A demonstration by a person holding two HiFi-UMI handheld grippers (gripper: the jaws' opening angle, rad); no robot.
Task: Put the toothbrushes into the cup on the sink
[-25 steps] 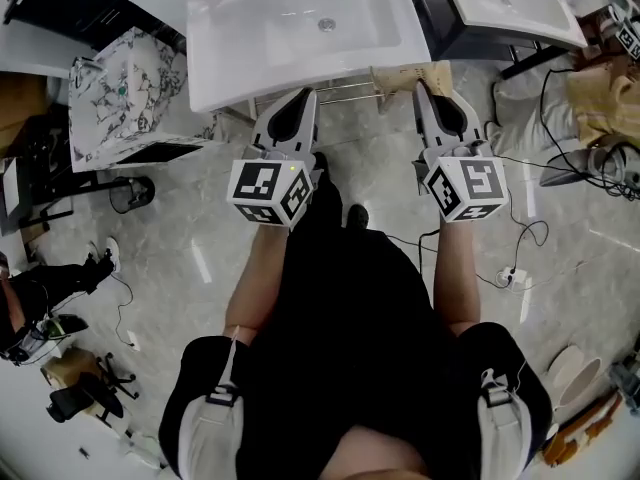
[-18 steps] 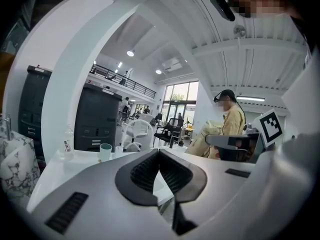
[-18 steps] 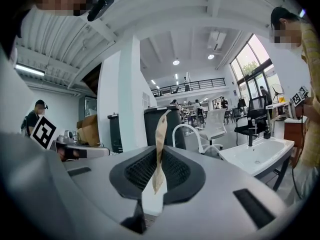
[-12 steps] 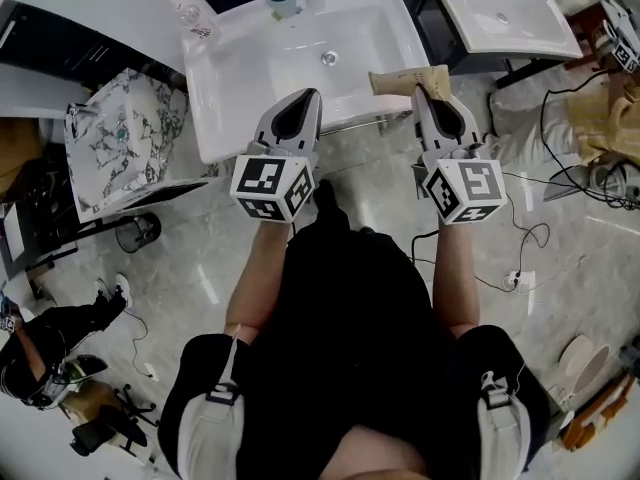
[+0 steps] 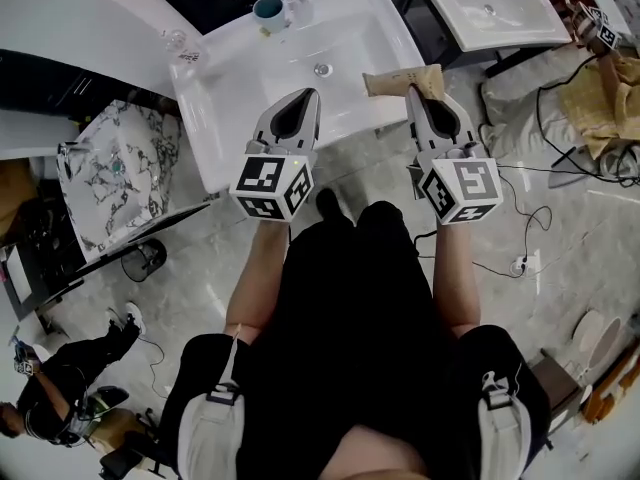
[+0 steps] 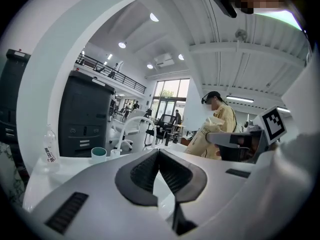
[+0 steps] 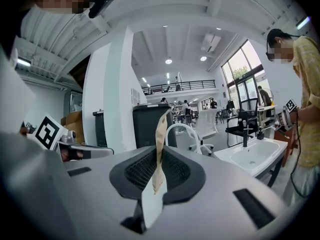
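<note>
Cup at sink far-left corner

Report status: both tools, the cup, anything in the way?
Left tool shut, empty. Right tool shut on brown paper packet. Cup stands at far corner of sink. Nothing in the way over the sink.

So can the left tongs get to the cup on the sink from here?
Probably yes: the left tongs are shut and empty, and only bare sink lies between them and the cup at the back rim.
</note>
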